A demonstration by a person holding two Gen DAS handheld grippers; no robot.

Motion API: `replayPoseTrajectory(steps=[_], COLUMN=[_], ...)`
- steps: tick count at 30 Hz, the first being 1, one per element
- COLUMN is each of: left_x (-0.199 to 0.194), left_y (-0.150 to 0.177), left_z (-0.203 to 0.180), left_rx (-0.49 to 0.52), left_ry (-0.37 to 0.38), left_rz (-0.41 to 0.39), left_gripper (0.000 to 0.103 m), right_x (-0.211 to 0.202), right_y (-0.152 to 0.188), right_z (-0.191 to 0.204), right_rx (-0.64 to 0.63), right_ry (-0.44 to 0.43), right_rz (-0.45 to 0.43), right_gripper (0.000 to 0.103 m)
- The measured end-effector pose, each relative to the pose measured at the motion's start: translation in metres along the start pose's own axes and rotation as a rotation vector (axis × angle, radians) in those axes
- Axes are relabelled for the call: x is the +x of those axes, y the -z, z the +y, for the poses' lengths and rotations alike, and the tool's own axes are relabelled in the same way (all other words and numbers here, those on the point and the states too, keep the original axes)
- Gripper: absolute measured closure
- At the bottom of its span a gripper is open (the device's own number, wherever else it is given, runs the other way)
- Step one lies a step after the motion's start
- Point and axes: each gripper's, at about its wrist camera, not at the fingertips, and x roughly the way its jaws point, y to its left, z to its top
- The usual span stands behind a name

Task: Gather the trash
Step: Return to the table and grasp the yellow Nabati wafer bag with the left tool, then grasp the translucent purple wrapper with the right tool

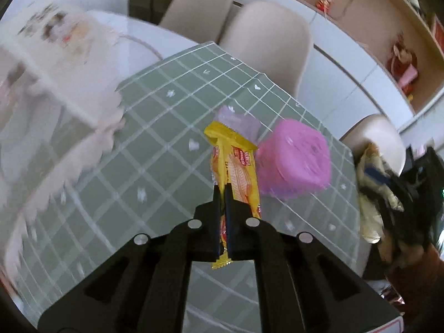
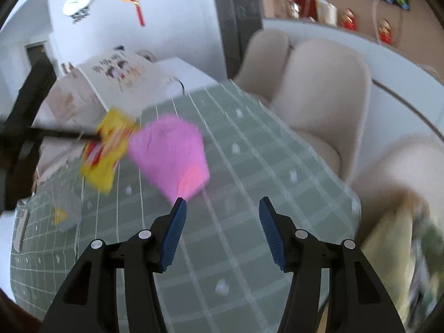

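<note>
My left gripper is shut on a yellow snack wrapper and holds it above the green checked tablecloth. The wrapper also shows in the right wrist view, pinched by the left gripper coming in from the left. A pink bin stands on the cloth just right of the wrapper; it shows blurred in the right wrist view. A pale lilac wrapper lies behind the yellow one. My right gripper is open and empty, low over the cloth in front of the pink bin.
A white printed paper bag stands at the left of the table. Beige chairs stand along the far side. A small grey and yellow scrap lies on the cloth at left. Clutter sits past the table's right edge.
</note>
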Motion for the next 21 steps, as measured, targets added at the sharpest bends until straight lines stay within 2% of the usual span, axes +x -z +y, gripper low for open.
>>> replayPoseTrajectory(steps=[2, 4, 9, 12, 18, 21], left_x=[-0.01, -0.007, 0.017, 0.034, 0.048, 0.051], left_y=[0.022, 0.04, 0.076, 0.086, 0.086, 0.088], left_z=[-0.008, -0.022, -0.044, -0.051, -0.042, -0.037], left_rx=[-0.07, -0.089, -0.163, -0.155, -0.15, -0.172], left_ry=[0.052, 0.045, 0.0, -0.058, -0.038, -0.013], left_rz=[0.001, -0.01, -0.024, -0.003, 0.016, 0.015], left_gripper=[0.1, 0.1, 0.1, 0.1, 0.096, 0.092], right_x=[0.022, 0.047, 0.135, 0.168, 0.21, 0.218], right_y=[-0.03, -0.053, -0.093, -0.098, -0.097, -0.089], right_z=[-0.013, -0.021, -0.031, -0.018, -0.006, -0.01], right_rx=[-0.02, -0.04, -0.036, -0.057, -0.022, 0.01], right_ry=[-0.048, -0.081, -0.23, -0.291, -0.386, -0.379], right_rz=[0.005, 0.025, 0.164, 0.199, 0.262, 0.28], right_gripper=[0.066, 0.071, 0.072, 0.072, 0.072, 0.072])
